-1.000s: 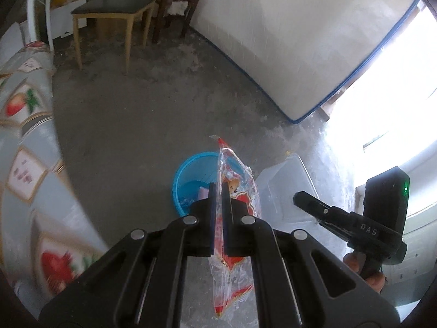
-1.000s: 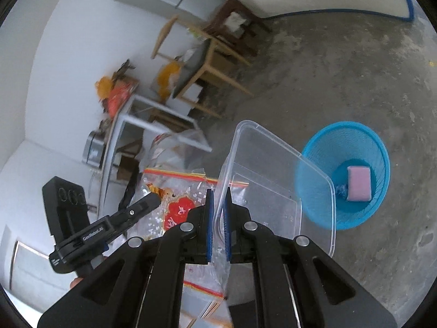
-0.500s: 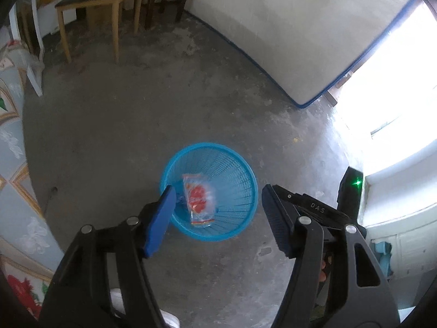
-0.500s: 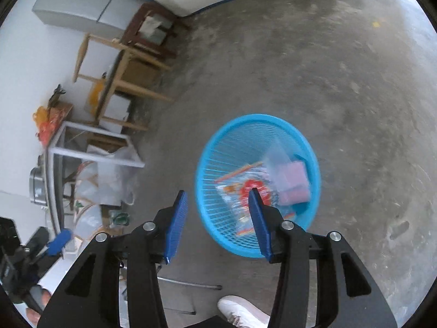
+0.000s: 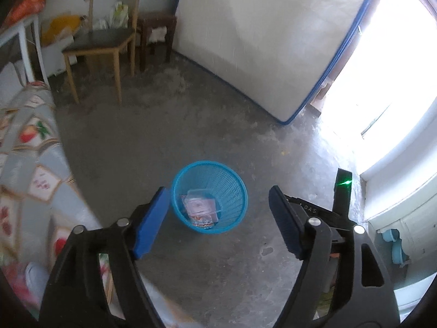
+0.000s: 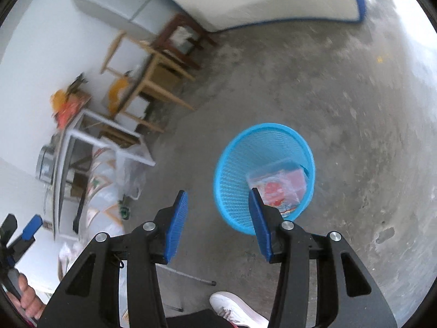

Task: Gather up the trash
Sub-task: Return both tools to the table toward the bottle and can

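Left wrist view: your left gripper (image 5: 218,218) now has its fingers spread wide with nothing between them, where a second ago they pinched the red snack bag. That bag (image 5: 202,217) now lies at the bottom of the blue basket (image 5: 235,191), which stands on the concrete floor (image 5: 153,142) just past the fingertips at about 12 o'clock. A clear tub (image 5: 200,194) sits over the bag inside the basket. Your other tool shows at 3 o'clock, behind the right finger, its green light on. The patterned cloth (image 5: 30,147) fills the edge from 8 to 10 o'clock.

Right wrist view: your right gripper (image 6: 218,218) is open too, fingers moderately apart and empty; a second ago they clamped the tub's wall. The basket (image 6: 232,169) sits at 1 o'clock, its near rim partly behind the right finger, with tub (image 6: 275,168) and bag (image 6: 275,191) resting inside. Your shoe (image 6: 235,309) shows at 6 o'clock and the left tool at 8 o'clock.

Both pieces look delivered, so both hands seem free. I judge the next step is to turn away from the basket and look for more trash; none is clearly visible on the floor here
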A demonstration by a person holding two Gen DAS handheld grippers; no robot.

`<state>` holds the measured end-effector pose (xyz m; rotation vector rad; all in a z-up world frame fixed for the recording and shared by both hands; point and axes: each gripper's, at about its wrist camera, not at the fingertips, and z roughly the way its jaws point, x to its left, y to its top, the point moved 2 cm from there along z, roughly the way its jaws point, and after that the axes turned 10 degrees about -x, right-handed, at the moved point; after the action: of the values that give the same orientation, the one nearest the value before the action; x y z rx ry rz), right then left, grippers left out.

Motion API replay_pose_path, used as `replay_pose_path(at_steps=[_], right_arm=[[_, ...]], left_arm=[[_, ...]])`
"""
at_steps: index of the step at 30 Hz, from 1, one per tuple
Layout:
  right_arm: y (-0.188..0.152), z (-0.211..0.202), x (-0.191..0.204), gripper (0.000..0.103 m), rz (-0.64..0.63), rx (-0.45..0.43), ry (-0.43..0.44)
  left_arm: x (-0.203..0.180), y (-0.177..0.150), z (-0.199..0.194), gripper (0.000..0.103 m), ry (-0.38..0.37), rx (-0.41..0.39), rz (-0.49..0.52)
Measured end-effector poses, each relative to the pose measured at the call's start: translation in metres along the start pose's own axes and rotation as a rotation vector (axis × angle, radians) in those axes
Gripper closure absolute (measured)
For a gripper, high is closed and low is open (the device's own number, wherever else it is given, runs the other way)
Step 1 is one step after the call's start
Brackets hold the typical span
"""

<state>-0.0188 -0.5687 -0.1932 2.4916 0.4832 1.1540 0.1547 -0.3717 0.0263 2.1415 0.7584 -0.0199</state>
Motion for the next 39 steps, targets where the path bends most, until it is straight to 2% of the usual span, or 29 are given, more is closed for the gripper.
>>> replay_pose_path(at_steps=[4, 8, 11, 14, 17, 20, 23, 26, 29, 30, 32, 35, 39], right_arm=[[-0.026, -0.039, 0.049, 0.052, -0.099, 0.005, 0.065], [-0.049, -0.066, 0.096, 0.043, -0.183, 0.042, 0.155], [-0.063, -0.077, 0.139, 0.041, -0.253, 0.071, 0.219], [-0.076, -0.081, 0.181, 0.039, -0.312, 0.103, 0.287], [-0.092, -0.077, 0.228, 0.037, -0.384, 0.141, 0.344], [-0.114, -0.067, 0.277, 0.032, -0.482, 0.182, 0.395], [-0.147, -0.051, 0.327, 0.027, -0.644, 0.249, 0.421], [-0.189, -0.033, 0.38, 0.026, -0.896, 0.288, 0.458], [-0.222, -0.014, 0.414, 0.026, -1.121, 0.28, 0.447], [-0.231, -0.005, 0.423, 0.026, -1.184, 0.274, 0.418], [-0.24, 0.011, 0.434, 0.026, -1.246, 0.277, 0.369], [-0.238, 0.021, 0.443, 0.026, -1.249, 0.276, 0.351], [-0.233, 0.018, 0.449, 0.026, -1.22, 0.263, 0.386]], left_arm=[[-0.003, -0.022, -0.056, 0.025, -0.011, -0.032, 0.024], [0.015, -0.046, -0.113, 0.024, -0.018, -0.072, -0.015], [0.039, -0.067, -0.153, 0.024, 0.015, -0.113, -0.032], [0.074, -0.092, -0.195, 0.024, 0.089, -0.157, -0.075], [0.112, -0.119, -0.238, 0.024, 0.162, -0.213, -0.152], [0.154, -0.147, -0.277, 0.023, 0.219, -0.277, -0.278], [0.19, -0.173, -0.306, 0.022, 0.265, -0.322, -0.4], [0.221, -0.198, -0.328, 0.022, 0.281, -0.335, -0.507], [0.246, -0.198, -0.341, 0.022, 0.271, -0.358, -0.566], [0.257, -0.191, -0.346, 0.022, 0.264, -0.367, -0.57], [0.276, -0.172, -0.343, 0.022, 0.258, -0.343, -0.557], [0.316, -0.136, -0.324, 0.022, 0.261, -0.251, -0.568], [0.354, -0.093, -0.28, 0.022, 0.286, -0.138, -0.55]])
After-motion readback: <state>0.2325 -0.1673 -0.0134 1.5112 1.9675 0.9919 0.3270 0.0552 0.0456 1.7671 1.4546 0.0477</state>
